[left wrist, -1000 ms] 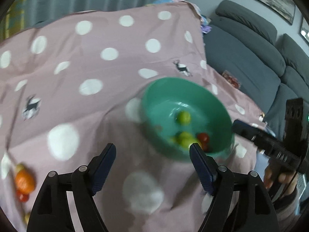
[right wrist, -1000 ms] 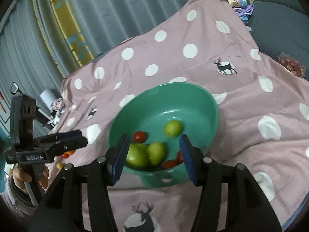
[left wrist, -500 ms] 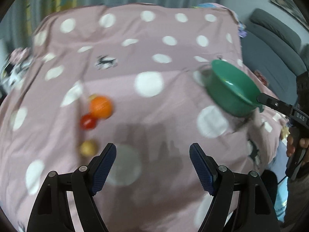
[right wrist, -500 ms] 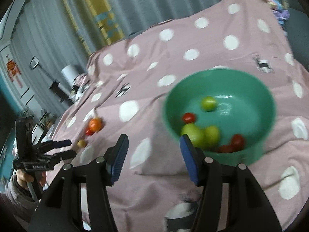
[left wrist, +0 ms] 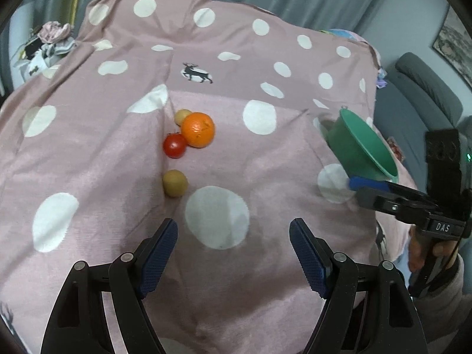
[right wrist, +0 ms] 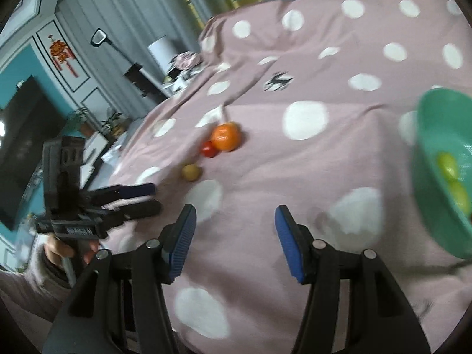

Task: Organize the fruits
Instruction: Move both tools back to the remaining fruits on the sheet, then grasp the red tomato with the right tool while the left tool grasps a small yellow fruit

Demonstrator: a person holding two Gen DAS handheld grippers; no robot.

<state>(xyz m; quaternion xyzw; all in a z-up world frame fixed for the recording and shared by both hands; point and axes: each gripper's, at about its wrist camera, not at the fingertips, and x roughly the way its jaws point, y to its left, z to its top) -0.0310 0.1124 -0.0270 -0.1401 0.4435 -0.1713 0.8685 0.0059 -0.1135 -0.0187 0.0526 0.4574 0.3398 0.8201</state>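
A: Which container appears, and what does it hold?
B: 1 round green plastic bowl (right wrist: 436, 183) sits on the pink cotton cloth with white dots (left wrist: 265, 159). The right wrist view shows 2 yellow-green fruits (right wrist: 451, 177) inside it, against the far inner wall; the rest of its interior lies outside the frame. The left wrist view shows only its outer wall and rim.

A: Where are the loose fruits, relative to the bowl?
B: All 4 lie on the cloth, well apart from the bowl, on its left as the left wrist view shows it. The round orange citrus fruit (left wrist: 197, 129) touches a small red tomato (left wrist: 174, 145) and a small pale-yellow fruit (left wrist: 182, 117) behind it. 1 small tan-yellow round fruit (left wrist: 175, 183) lies alone, nearer the cameras than that cluster.

A: How are the 2 grippers posed?
B: The left gripper (left wrist: 233, 253) tilts down at the cloth, blue pads spread wide, released, nothing between them; the tan-yellow fruit lies just ahead of its left pad. The right gripper (right wrist: 234, 240) also points down at bare cloth, between the bowl and the fruit cluster, pads parted and empty. A hand (right wrist: 63, 250) in a pale sleeve grips the left handle.
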